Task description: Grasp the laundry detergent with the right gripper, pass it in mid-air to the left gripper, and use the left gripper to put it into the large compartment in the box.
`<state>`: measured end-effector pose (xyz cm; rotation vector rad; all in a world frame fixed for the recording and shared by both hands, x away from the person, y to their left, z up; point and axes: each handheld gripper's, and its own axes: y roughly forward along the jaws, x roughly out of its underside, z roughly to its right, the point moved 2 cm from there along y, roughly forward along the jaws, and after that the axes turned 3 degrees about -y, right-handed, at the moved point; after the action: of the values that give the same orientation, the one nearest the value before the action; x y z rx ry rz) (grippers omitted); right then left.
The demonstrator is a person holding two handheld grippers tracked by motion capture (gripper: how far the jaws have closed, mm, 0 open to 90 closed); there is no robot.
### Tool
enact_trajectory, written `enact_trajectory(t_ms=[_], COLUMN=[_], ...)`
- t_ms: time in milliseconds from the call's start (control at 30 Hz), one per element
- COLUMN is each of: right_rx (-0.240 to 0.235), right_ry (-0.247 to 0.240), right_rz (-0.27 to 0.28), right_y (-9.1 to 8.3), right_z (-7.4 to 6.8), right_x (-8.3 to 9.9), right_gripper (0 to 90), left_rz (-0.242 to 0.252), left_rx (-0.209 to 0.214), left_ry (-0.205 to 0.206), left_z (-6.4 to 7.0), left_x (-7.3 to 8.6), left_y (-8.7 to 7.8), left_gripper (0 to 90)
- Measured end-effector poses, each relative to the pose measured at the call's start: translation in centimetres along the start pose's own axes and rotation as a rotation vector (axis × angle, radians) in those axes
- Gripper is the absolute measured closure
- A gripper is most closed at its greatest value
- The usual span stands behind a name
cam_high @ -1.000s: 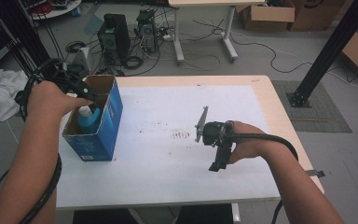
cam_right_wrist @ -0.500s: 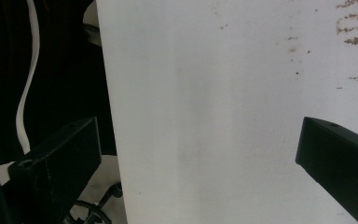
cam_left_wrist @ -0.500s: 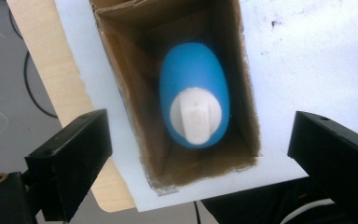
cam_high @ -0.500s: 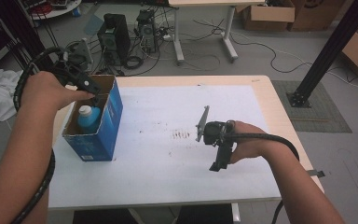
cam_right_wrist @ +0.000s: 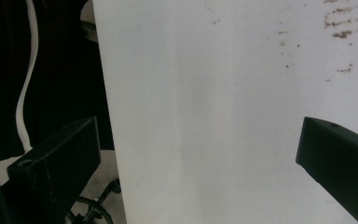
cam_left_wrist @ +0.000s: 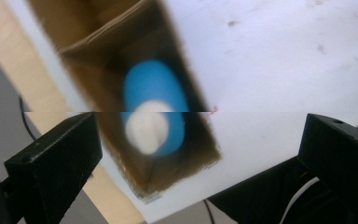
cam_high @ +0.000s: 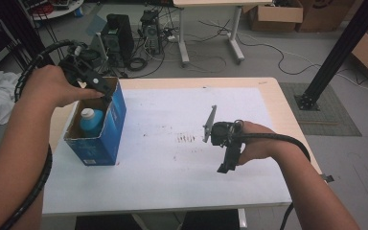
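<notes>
Left gripper view: blue bottle [cam_left_wrist: 154, 109] in box [cam_left_wrist: 186, 100] below spread left claw [cam_left_wrist: 200, 154].

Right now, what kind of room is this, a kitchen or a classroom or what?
Probably a lab or workshop. A black computer tower stands on the floor amid loose cables, and cardboard boxes stand behind a second desk. The white table in front looks like a test bench.

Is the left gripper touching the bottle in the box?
Apart. In the left gripper view the open jaws of the left gripper stand wide on either side, with the bottle well beyond them down inside the box; nothing is between the jaws.
</notes>
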<state>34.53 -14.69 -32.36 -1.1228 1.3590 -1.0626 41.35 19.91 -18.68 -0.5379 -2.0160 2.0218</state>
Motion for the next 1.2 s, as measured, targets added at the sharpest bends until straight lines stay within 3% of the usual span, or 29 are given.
enact_trajectory(t_ms=[33, 133, 167, 300, 433, 633, 767, 900, 1000, 1200], right_rx=[0.001, 0.007, 0.007, 0.019, 0.029, 0.034, 0.032, 0.033, 0.029, 0.031], right_ry=[0.002, 0.005, 0.005, 0.005, 0.006, -0.005, 0.002, 0.005, 0.005, 0.018], right_rz=[-0.005, -0.02, -0.02, -0.038, -0.054, -0.068, -0.076, -0.083, -0.092, -0.1], right_y=[-0.3, -1.1, -1.1, -2.2, -3.1, -4.0, -4.4, -4.9, -5.2, -5.5], right_z=[0.1, 0.3, 0.3, 0.6, 0.9, 1.5, 1.9, 2.4, 3.0, 3.9], right_x=[0.0, 0.1, 0.1, -0.1, -0.4, -0.9, -0.8, -0.6, -0.4, -0.4], right_gripper=[0.0, 0.0, 0.0, 0.0, 0.0, 0.0, 0.0, 0.0, 0.0, 0.0], left_rz=[0.001, 0.002, 0.004, 0.021, 0.001, -0.018, -0.065, -0.093, -0.126, -0.114], left_rx=[0.005, 0.027, 0.036, 0.08, 0.13, 0.121, 0.094, 0.116, 0.116, 0.127], left_ry=[0.019, 0.141, 0.164, 0.362, 0.506, 0.723, 0.85, 0.934, 0.969, 0.973], left_z=[0.2, 1.5, 1.9, 4.4, 6.5, 9.3, 10.4, 11.3, 11.7, 11.7], left_x=[-0.1, -0.4, -0.5, -0.6, -0.4, -0.2, 0.0, 0.1, 0.1, 0.0], left_y=[-0.1, -0.6, -0.7, -1.0, -0.8, 0.0, 0.5, 1.2, 2.2, 2.9], left_gripper=[0.1, 0.1, 0.1, 0.1, 0.1, 0.1, 0.1, 0.1, 0.1, 0.1])
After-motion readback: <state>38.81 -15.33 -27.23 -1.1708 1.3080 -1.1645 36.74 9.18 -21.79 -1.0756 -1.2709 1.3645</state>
